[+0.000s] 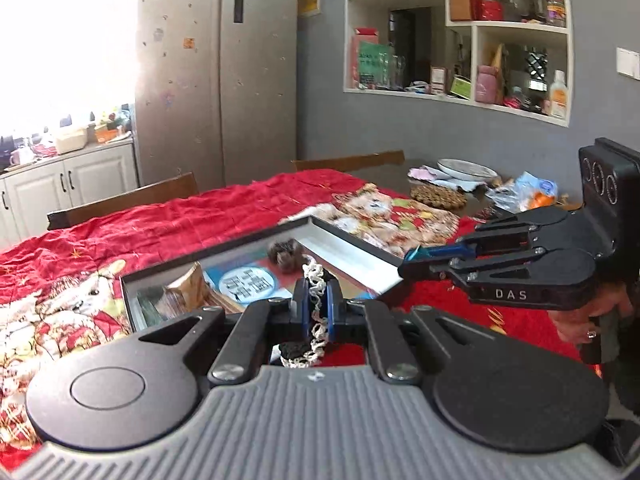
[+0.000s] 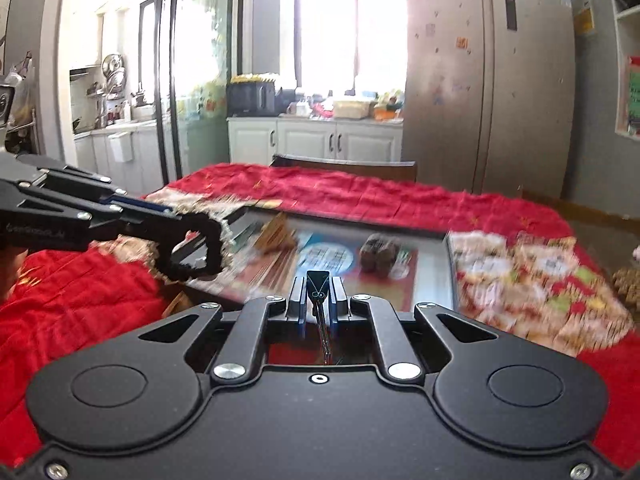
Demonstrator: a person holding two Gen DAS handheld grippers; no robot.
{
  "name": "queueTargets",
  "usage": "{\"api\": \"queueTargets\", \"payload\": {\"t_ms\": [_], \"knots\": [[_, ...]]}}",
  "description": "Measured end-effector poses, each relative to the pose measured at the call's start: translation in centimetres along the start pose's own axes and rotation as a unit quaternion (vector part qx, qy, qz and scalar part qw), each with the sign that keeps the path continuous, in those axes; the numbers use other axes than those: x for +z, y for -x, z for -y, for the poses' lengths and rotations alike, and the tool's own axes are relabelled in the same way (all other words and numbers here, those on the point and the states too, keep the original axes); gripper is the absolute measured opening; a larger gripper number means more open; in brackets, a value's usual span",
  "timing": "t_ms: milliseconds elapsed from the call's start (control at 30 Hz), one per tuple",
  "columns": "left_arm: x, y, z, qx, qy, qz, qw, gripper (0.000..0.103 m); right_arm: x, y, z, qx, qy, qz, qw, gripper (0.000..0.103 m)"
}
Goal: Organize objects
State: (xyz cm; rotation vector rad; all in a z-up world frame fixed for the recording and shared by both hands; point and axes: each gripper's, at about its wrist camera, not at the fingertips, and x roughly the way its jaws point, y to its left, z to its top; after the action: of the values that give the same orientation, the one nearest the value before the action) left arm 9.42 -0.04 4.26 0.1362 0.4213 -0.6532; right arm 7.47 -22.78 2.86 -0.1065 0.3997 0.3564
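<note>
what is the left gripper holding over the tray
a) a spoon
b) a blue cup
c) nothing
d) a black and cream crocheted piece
d: the left gripper has its jaws shut on a black and cream crocheted piece, above the tray.

Red cloth [image 1: 192, 208], cream-and-black lace [image 1: 318, 300]

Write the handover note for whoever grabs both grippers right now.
Left gripper: shut on a black-and-cream crochet piece, held above the open box.
Right gripper: shut on a black binder clip, also over the box.
In the box already: a dark fuzzy item, packets and printed cards.
Done: both items picked up. Left: place each one; where is unclear. More clutter sits at the table's far end.
</note>
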Motion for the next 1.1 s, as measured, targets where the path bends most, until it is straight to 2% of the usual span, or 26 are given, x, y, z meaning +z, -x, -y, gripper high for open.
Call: {"api": "queueTargets", "payload": {"t_ms": [300,833,1100], "knots": [[1.5,-4.2,-1.9,0.033,0.020,-0.001,0.9992,0.010,2.3,-4.4,2.1,-0.025,0.003,-0.003,1.000,0.011],[3.2,-10.7,-3.6,0.086,0.007,-0.027,0.9959,0.010,2.7,-14.1,5.9,-0.066,-0.016,-0.042,0.997,0.011],[3.2,-13.8,-3.9,0.099,0.001,-0.040,0.9943,0.010,2.5,-17.7,6.7,-0.085,-0.021,-0.066,0.994,0.011]]}}
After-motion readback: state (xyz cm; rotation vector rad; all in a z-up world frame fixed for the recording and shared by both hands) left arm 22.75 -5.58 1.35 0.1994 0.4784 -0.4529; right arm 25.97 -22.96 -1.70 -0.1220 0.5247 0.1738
